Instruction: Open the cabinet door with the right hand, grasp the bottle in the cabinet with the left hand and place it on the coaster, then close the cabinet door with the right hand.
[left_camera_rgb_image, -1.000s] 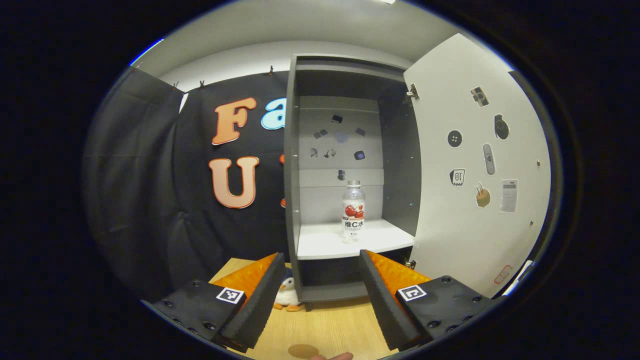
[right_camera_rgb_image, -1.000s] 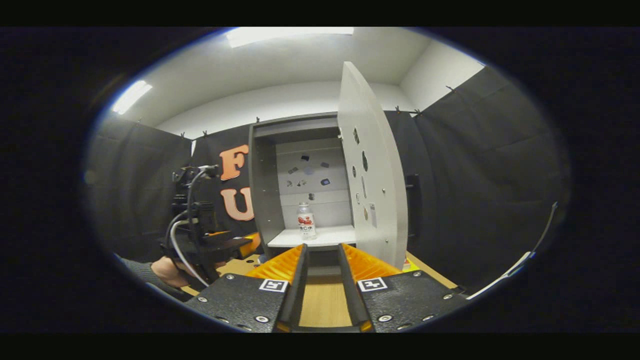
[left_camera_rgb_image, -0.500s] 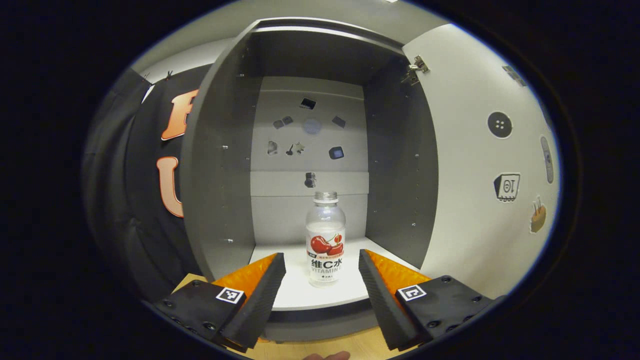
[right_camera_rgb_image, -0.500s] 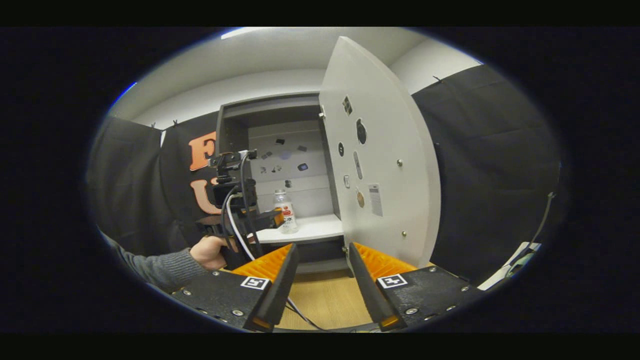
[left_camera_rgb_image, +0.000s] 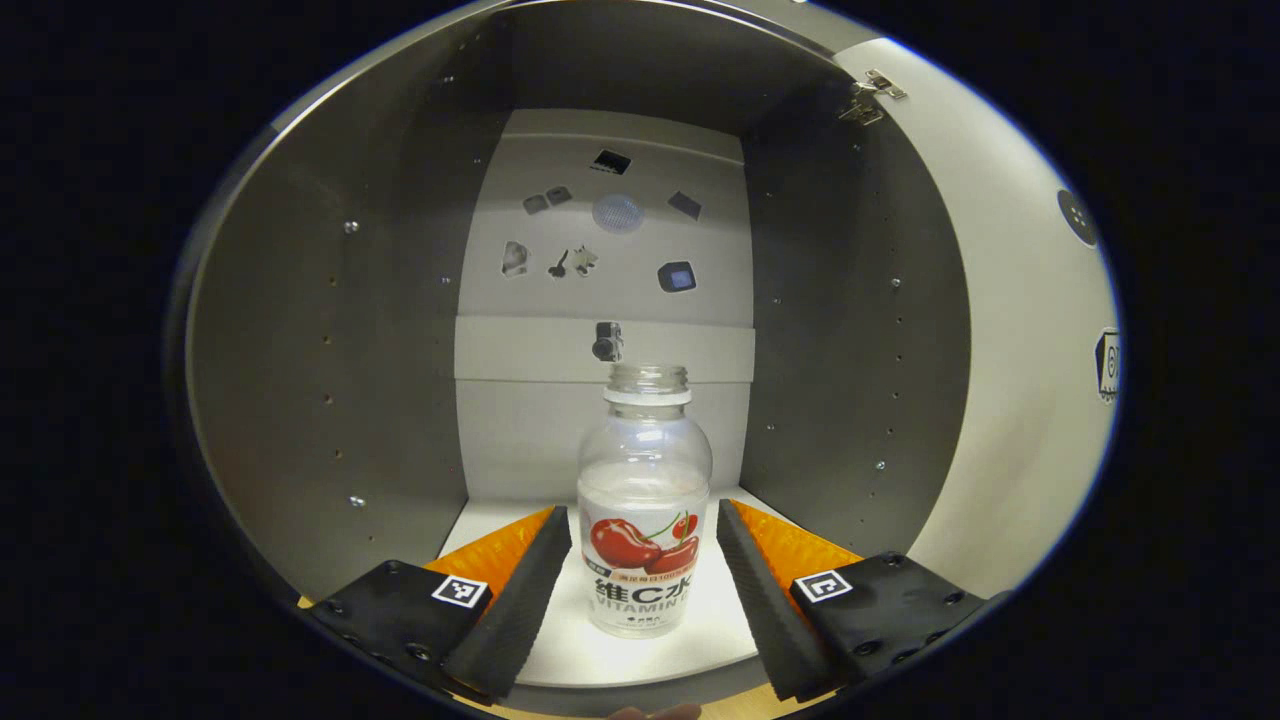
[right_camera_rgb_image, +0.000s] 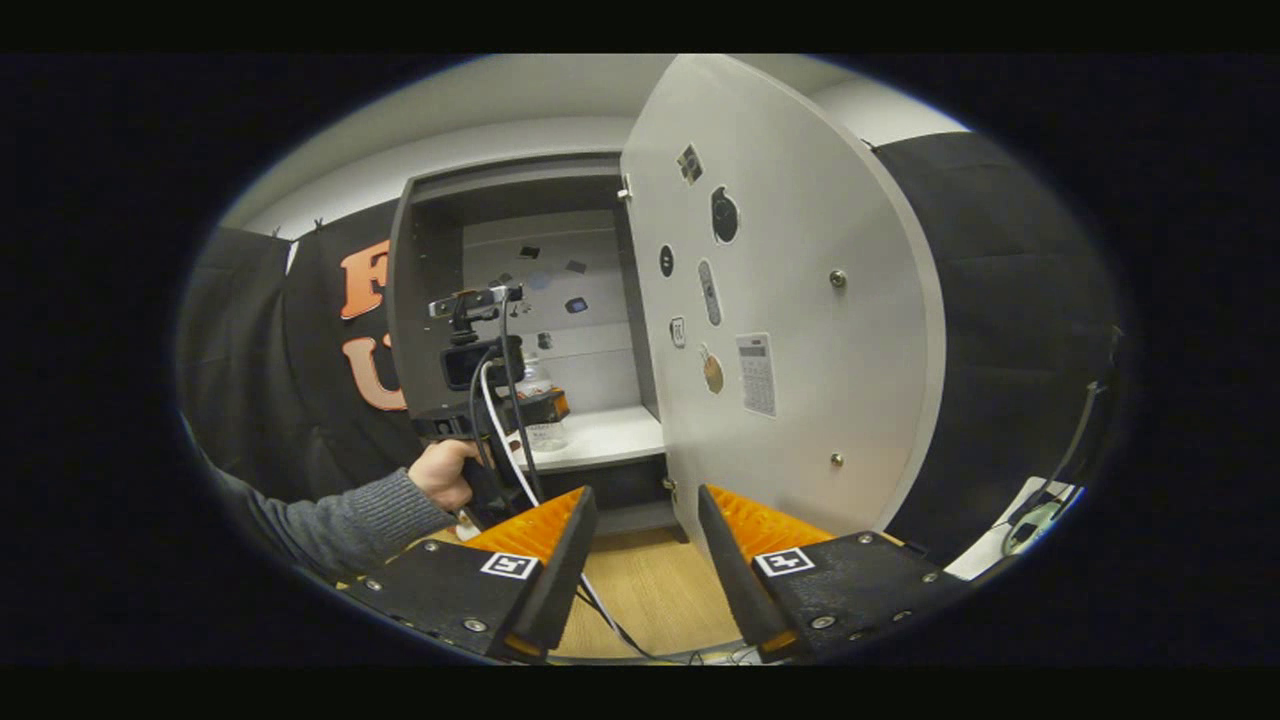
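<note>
A clear bottle (left_camera_rgb_image: 645, 470) with a red cherry label stands upright on the cabinet's white shelf (left_camera_rgb_image: 735, 625). My left gripper (left_camera_rgb_image: 642, 515) is open inside the cabinet, and the bottle's lower half sits between its fingertips, with a finger close on each side. The right gripper view has the left gripper (right_camera_rgb_image: 505, 400) at the shelf, held by a hand (right_camera_rgb_image: 440, 472), partly hiding the bottle (right_camera_rgb_image: 545, 432). The cabinet door (right_camera_rgb_image: 790, 300) stands wide open. My right gripper (right_camera_rgb_image: 645, 495) is open and holds nothing, low above the wooden table in front of the door's lower edge.
Grey cabinet side walls (left_camera_rgb_image: 330, 380) close in on both sides of my left gripper. Small stickers dot the back panel (left_camera_rgb_image: 600, 260) and the inside of the door (left_camera_rgb_image: 1020, 330). A cable (right_camera_rgb_image: 600, 610) trails over the wooden table (right_camera_rgb_image: 660, 590). A grey sleeve (right_camera_rgb_image: 330, 525) reaches in from the left.
My left gripper has moved forward into the cabinet until the bottle stands between its fingers. My right gripper has drifted right and nearer the open door, with its jaws a little wider.
</note>
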